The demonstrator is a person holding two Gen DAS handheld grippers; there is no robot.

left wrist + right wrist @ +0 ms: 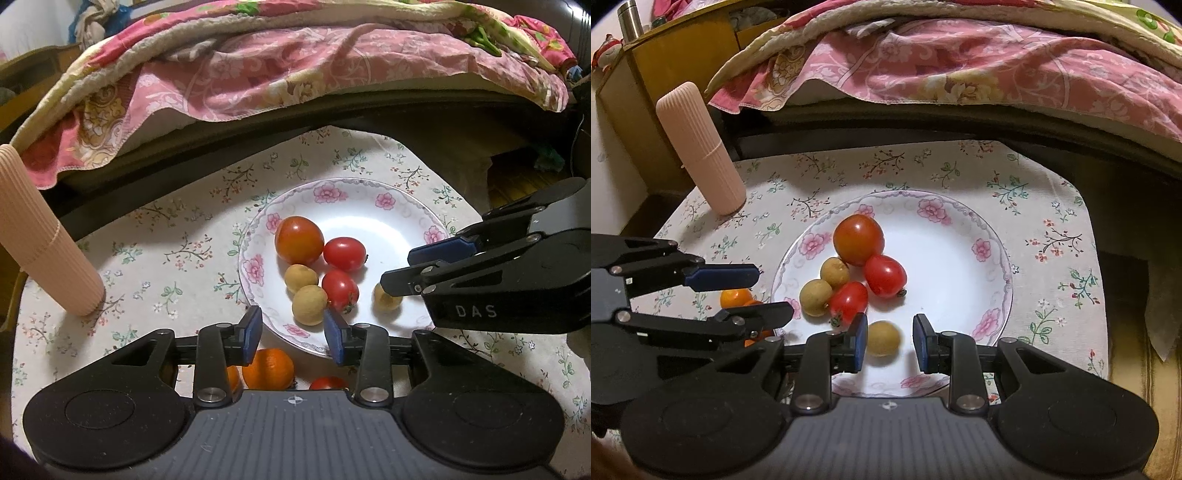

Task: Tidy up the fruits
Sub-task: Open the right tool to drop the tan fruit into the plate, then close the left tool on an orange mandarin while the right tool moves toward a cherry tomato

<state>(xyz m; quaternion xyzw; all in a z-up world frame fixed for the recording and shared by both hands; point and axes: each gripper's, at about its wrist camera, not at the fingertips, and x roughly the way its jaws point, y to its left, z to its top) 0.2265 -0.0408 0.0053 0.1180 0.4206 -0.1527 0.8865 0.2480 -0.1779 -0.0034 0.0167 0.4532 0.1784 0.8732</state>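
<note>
Oranges (269,370) sit half-hidden behind the open left gripper (293,331).

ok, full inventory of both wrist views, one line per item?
plate: 1, white with pink flowers, centre of the cloth
tomatoes: 3 on plate, red; a fourth on the cloth by the oranges
longans: 3, tan, on plate; one between the right jaws
oranges: 2, on the cloth off the plate
ribbed tube: 1, peach, upright, far left
tablecloth: 1, floral
blanket: pink, behind
left gripper: open
right gripper: open
</note>
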